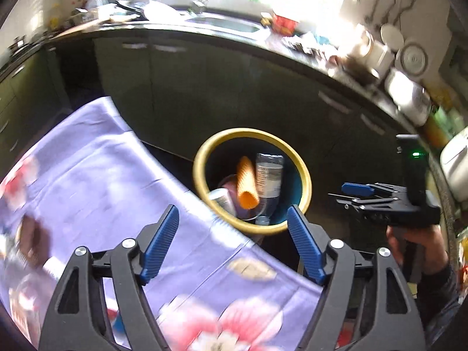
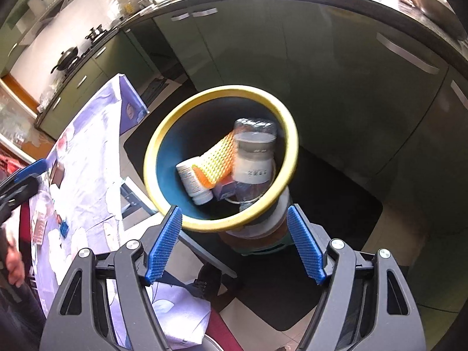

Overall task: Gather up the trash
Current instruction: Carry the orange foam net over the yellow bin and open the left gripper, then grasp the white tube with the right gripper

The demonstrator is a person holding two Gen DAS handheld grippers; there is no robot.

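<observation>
I count 1 yellow-rimmed bin (image 2: 288, 128) ahead of my jaws | 1 orange foam net sleeve (image 2: 218, 162) inside | 1 clear plastic bottle (image 2: 254, 158) | 1 white pill bottle (image 2: 191, 181) | 1 small box (image 2: 223, 190) | 1 floral cloth (image 1: 96, 169) left of jaws

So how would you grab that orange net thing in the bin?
Probably from above, straight down through the bin's yellow rim. The orange foam net leans on top of the bottles, so pinch across its raised upper end; it looks soft and squashy.
</observation>
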